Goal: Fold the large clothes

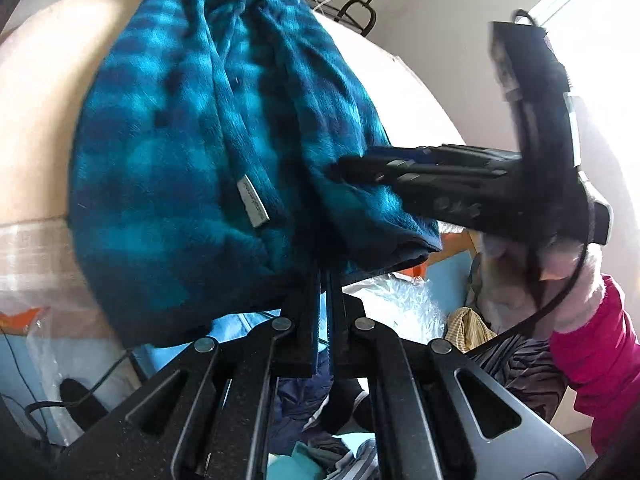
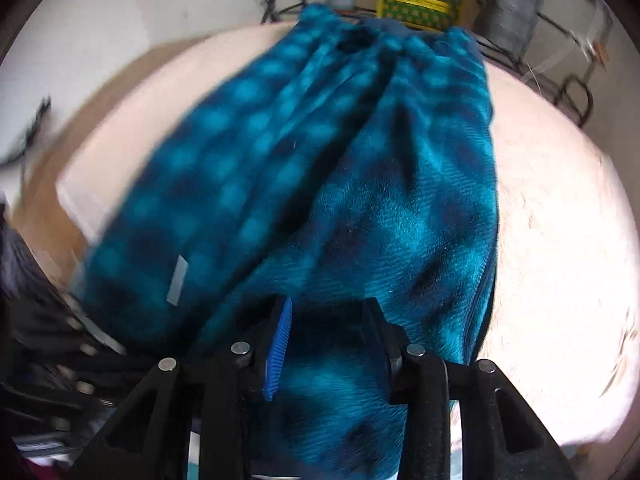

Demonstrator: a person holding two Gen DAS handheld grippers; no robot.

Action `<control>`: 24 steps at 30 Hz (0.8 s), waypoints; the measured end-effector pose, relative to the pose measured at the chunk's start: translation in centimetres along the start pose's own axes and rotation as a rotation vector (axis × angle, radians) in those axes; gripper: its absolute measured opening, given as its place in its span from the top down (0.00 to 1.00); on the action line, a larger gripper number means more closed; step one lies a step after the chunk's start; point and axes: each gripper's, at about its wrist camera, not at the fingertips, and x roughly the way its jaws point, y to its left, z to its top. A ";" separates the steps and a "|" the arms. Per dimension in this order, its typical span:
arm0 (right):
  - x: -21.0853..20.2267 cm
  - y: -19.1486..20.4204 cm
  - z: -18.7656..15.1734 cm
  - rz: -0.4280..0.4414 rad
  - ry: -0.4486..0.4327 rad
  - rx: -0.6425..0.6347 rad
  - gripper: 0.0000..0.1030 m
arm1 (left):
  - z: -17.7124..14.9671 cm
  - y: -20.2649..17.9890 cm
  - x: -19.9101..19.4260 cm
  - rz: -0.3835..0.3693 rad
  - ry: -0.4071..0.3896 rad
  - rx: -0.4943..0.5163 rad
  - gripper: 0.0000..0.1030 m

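Blue plaid fleece garment [image 1: 192,152] lies lengthwise on the surface [image 1: 36,120], long axis running away from both hands, near hem overhanging edge: left gripper [image 1: 324,280] jaws together on hem, right gripper [image 2: 328,344] jaws clamped on adj. bunched fold.

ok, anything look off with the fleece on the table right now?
Mostly fine. The blue checked fleece lies bunched in long ridges, not flat, and its near edge hangs off the table. No damage visible.
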 end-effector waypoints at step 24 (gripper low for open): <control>-7.9 3.2 3.9 -0.129 -0.213 -0.072 0.52 | 3.1 3.0 -6.3 0.189 -0.136 0.089 1.00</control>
